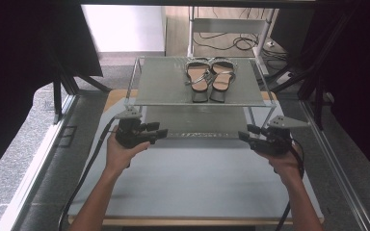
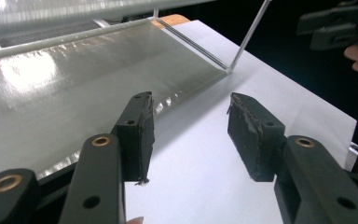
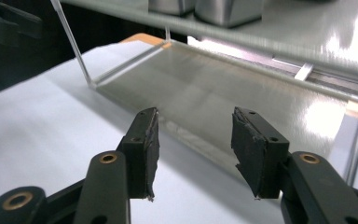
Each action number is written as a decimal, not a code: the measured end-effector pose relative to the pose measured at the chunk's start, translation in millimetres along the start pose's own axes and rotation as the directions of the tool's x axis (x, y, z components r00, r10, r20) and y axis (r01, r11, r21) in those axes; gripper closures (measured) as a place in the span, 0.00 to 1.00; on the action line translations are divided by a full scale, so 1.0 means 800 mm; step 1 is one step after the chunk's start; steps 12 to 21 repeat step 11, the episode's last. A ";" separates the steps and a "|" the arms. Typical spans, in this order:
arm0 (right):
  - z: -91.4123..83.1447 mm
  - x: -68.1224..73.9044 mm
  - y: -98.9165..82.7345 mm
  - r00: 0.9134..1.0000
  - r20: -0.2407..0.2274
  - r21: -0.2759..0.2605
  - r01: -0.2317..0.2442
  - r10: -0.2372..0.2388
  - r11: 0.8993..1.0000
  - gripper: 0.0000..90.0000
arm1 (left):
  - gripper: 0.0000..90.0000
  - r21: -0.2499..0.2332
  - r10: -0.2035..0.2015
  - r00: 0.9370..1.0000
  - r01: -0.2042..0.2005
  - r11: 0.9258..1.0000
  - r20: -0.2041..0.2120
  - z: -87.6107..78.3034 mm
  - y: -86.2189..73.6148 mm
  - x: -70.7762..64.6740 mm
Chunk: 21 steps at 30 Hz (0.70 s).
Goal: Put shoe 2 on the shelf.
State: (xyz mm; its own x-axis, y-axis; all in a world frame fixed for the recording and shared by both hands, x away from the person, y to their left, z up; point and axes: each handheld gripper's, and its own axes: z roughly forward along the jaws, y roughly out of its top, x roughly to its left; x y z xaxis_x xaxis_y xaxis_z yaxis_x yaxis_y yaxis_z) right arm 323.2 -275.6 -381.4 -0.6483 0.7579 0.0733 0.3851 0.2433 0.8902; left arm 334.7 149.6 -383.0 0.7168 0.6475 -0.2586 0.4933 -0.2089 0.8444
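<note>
Sandals (image 1: 209,77), a pair lying side by side with heels toward the person, sit on the top shelf of a two-level rack (image 1: 164,91), right of its middle. Their long axis runs away from the person, toes toward the far edge.

Largest first: a table (image 1: 188,178) with a pale sheet carries the rack, whose clear posts hold up the grey upper shelf over a shiny lower shelf (image 2: 74,88). Before the rack's front edge hang both tools. The left gripper (image 1: 160,133) is at the rack's left front corner, the right gripper (image 1: 243,136) at its right front corner, and the two point inward at each other. Each has its jaws partly apart and empty; in both gripper views only the white sheet and lower shelf lie between the pads.

From either tool the sandals lie farther away and higher, up on the top shelf. I judge the right gripper nearer, since the pair sits toward that side. The shelf's front rail and corner posts stand between jaws and shoes, so a reach would likely need to go up over the edge.
</note>
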 end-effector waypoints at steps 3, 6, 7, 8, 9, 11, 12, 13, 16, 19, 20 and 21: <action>-0.002 0.002 -0.014 1.000 0.002 0.000 0.002 -0.002 1.000 0.55 | 0.55 0.003 0.007 1.000 -0.007 1.000 0.012 -0.006 -0.017 -0.002; 0.000 0.003 -0.028 1.000 -0.006 0.024 0.004 -0.004 1.000 0.54 | 0.53 0.000 0.005 1.000 -0.005 1.000 0.013 -0.012 -0.025 -0.003; -0.001 0.002 -0.030 1.000 -0.004 0.028 0.003 -0.003 1.000 0.54 | 0.53 0.002 0.005 1.000 -0.005 1.000 0.011 -0.013 -0.026 -0.003; -0.002 0.001 -0.030 1.000 -0.010 0.026 -0.003 0.003 1.000 0.53 | 0.52 0.000 0.002 1.000 -0.002 1.000 0.010 -0.014 -0.027 -0.003; -0.003 0.000 -0.030 1.000 -0.020 0.017 -0.013 0.014 1.000 0.53 | 0.51 0.002 0.002 1.000 -0.002 1.000 0.009 -0.015 -0.028 -0.003; -0.004 0.001 -0.030 1.000 -0.024 0.015 -0.015 0.015 1.000 0.50 | 0.49 0.008 0.002 1.000 -0.002 1.000 0.004 -0.016 -0.031 -0.004; -0.004 0.001 -0.030 1.000 -0.024 0.015 -0.015 0.015 1.000 0.50 | 0.49 0.008 0.002 1.000 -0.002 1.000 0.004 -0.016 -0.031 -0.004; -0.004 0.001 -0.030 1.000 -0.024 0.015 -0.015 0.015 1.000 0.50 | 0.49 0.008 0.002 1.000 -0.002 1.000 0.004 -0.016 -0.031 -0.004; -0.004 0.001 -0.030 1.000 -0.024 0.015 -0.015 0.015 1.000 0.50 | 0.49 0.008 0.002 1.000 -0.002 1.000 0.004 -0.016 -0.031 -0.004; -0.004 0.001 -0.030 1.000 -0.024 0.015 -0.015 0.015 1.000 0.50 | 0.49 0.008 0.002 1.000 -0.002 1.000 0.004 -0.016 -0.031 -0.004; -0.004 0.001 -0.030 1.000 -0.024 0.015 -0.015 0.015 1.000 0.50 | 0.49 0.008 0.002 1.000 -0.002 1.000 0.004 -0.016 -0.031 -0.004; -0.004 0.001 -0.030 1.000 -0.024 0.015 -0.015 0.015 1.000 0.50 | 0.49 0.008 0.002 1.000 -0.002 1.000 0.004 -0.016 -0.031 -0.004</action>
